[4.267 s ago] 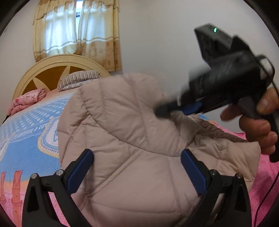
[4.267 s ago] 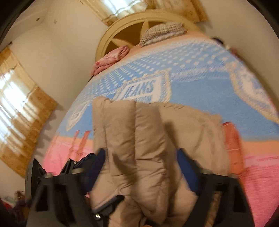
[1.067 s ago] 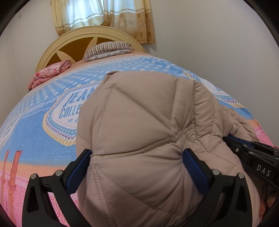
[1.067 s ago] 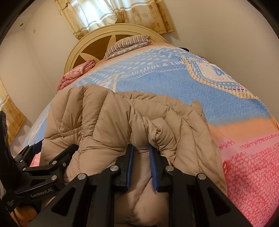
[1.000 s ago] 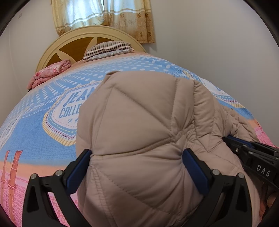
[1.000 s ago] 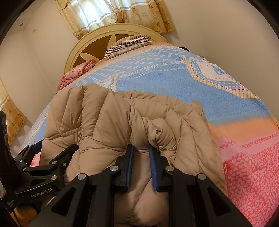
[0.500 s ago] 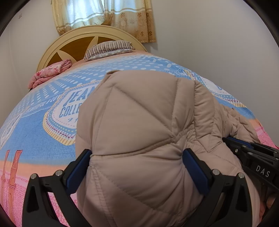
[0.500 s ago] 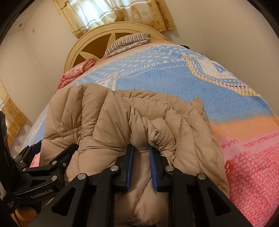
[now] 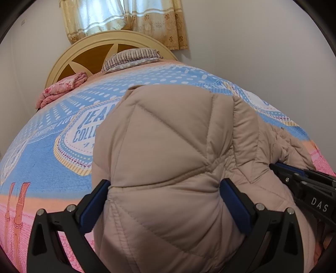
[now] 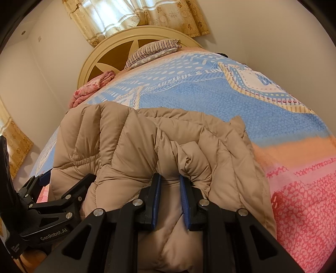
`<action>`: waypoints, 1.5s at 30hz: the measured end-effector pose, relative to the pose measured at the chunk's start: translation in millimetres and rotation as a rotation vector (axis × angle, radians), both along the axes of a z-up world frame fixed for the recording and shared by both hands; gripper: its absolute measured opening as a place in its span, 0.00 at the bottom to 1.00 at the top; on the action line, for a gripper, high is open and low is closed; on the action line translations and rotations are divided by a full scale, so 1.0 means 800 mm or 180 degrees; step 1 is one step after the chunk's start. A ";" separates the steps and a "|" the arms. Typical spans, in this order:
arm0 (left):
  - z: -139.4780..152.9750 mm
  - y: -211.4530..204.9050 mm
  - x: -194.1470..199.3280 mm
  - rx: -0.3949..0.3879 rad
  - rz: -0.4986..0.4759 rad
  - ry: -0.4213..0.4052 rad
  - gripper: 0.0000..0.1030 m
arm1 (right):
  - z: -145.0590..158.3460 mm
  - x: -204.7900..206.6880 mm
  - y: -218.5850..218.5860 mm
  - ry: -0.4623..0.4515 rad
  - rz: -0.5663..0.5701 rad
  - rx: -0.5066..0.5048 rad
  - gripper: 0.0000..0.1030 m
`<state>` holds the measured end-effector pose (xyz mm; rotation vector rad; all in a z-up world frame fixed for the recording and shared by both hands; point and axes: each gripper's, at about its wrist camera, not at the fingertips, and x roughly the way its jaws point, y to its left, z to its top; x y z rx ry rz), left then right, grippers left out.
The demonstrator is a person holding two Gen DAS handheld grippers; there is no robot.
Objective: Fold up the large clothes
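A beige quilted puffer jacket (image 9: pixel 168 151) lies bunched on the bed and fills the lower middle of both views. My left gripper (image 9: pixel 164 187) is wide open, its blue pads on either side of a thick bulge of the jacket. My right gripper (image 10: pixel 170 178) is nearly closed, pinching a fold of the jacket (image 10: pixel 147 147) between its blue pads. The right gripper also shows at the right edge of the left wrist view (image 9: pixel 304 189). The left gripper shows at the lower left of the right wrist view (image 10: pixel 52 193).
The bed has a blue, orange and pink printed blanket (image 10: pixel 210 92). A striped pillow (image 9: pixel 131 57) and a folded pink cloth (image 9: pixel 63 86) lie by the round wooden headboard (image 9: pixel 88 54). Curtains (image 9: pixel 124 19) hang behind. A wall (image 9: pixel 262 52) runs along the right.
Over the last second both grippers barely moved. Since about four seconds ago the right gripper has closed on a jacket fold and the jacket has been laid down on the bed.
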<state>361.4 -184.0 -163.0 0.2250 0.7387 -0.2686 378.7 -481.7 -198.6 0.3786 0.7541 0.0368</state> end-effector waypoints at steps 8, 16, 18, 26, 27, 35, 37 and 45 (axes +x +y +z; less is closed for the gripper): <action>0.039 0.062 -0.041 -0.0251 -0.0286 -0.0113 1.00 | 0.047 -0.032 -0.003 -0.0034 0.0022 -0.0381 0.84; -0.008 0.150 -0.023 -0.1452 -0.0427 0.0818 1.00 | 0.023 -0.050 -0.078 0.0182 0.0056 0.0152 0.98; -0.017 0.149 -0.015 -0.1628 -0.0498 0.0986 1.00 | 0.011 -0.049 -0.082 0.0208 0.0135 0.0300 0.98; -0.032 0.122 0.000 -0.1741 -0.0684 0.1167 1.00 | -0.033 -0.042 -0.090 0.0177 0.0469 0.1326 0.80; -0.035 0.119 0.002 -0.1775 -0.0681 0.1186 1.00 | -0.035 -0.042 -0.087 0.0195 0.0474 0.1306 0.79; -0.008 0.107 -0.017 -0.1490 -0.0804 0.0869 0.79 | -0.024 -0.054 -0.067 0.0146 0.0603 0.1349 0.39; 0.004 0.108 -0.029 -0.1384 -0.0807 0.0773 0.69 | -0.016 -0.063 -0.059 0.0104 0.0566 0.1294 0.35; 0.056 0.129 -0.095 -0.1061 -0.0720 0.0335 0.58 | 0.019 -0.113 -0.014 -0.0136 0.0612 0.1290 0.31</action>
